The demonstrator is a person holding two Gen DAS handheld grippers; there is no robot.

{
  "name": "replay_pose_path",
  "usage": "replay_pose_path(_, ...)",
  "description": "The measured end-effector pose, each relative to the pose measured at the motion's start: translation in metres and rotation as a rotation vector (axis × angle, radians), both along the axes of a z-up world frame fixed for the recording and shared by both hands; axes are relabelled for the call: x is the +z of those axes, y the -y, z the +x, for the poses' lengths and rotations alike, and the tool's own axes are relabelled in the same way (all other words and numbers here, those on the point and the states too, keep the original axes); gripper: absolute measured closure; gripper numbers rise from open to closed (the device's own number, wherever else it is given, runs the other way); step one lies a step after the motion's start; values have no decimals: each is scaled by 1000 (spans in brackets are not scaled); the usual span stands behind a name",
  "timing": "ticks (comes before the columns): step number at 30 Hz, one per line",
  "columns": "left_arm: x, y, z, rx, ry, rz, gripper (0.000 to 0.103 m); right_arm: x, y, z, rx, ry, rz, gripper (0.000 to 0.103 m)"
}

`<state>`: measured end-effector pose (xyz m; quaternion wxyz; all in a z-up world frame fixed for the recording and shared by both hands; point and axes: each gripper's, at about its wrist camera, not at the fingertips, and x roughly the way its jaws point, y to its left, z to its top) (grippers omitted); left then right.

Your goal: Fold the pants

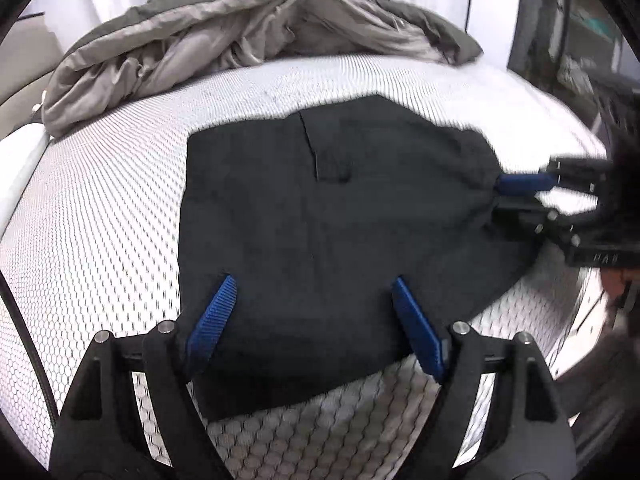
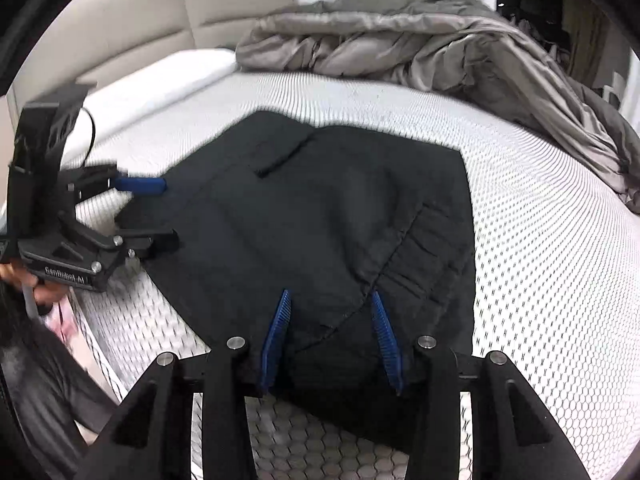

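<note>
The black pants (image 1: 340,220) are lying folded into a compact, roughly square bundle on the white honeycomb-patterned mattress (image 1: 100,240), in the middle of its near part. A pocket slit is showing on the upper layer toward the far side, and in the right wrist view a pleated, gathered band (image 2: 424,264) is running along the bundle's near right part.

The left gripper (image 1: 314,300) is hovering over the near edge of the pants with its blue pads (image 1: 214,320) standing wide apart; the fabric is lying below and between them, and the pads are not pressing on it. In the right wrist view this same gripper is sitting at the left edge of the bundle, its upper blue finger just touching the cloth's edge.

The right gripper (image 2: 330,312) is standing over the near right corner of the pants, its jaws at a narrower, middling gap. The cloth is lying between the two blue fingers (image 2: 276,336), but whether they are gripping it I cannot tell.

At the far side of the mattress a rumpled grey duvet (image 1: 208,40) is lying heaped, well apart from the pants. A beige padded headboard (image 2: 168,12) and a white pillow (image 2: 168,76) are lying at the far left in the right wrist view.
</note>
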<state>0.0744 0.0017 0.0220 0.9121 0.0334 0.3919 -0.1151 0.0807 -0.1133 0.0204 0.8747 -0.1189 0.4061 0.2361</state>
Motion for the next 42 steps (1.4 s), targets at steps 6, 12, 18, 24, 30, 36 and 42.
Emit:
replay_pose_path(6, -6, 11, 50, 61, -35, -2, 25, -11, -39, 43, -32, -27, 47, 60)
replay_pose_path(12, -10, -2, 50, 50, -59, 32, 25, -15, -19, 53, -80, -36, -94, 66)
replay_pose_path(18, 15, -11, 64, 132, -19, -59, 27, 6, -22, 56, -107, -29, 18, 65)
replay_pose_path(24, -16, -7, 98, 154, -98, 11, 23, -22, -58, 88, -94, -121, -57, 62)
replay_pose_path(30, -9, -38, 71, 169, -82, -25, 19, -3, 4, 81, -138, -113, -2, 65)
replay_pose_path(36, 1, -80, 29, 251, -89, -180, 19, 22, 66, 51, -231, -78, 156, 35)
replay_pose_path(42, -21, -65, 39, 170, -168, -233, 52, -15, 94, 55, -271, -282, 350, 36)
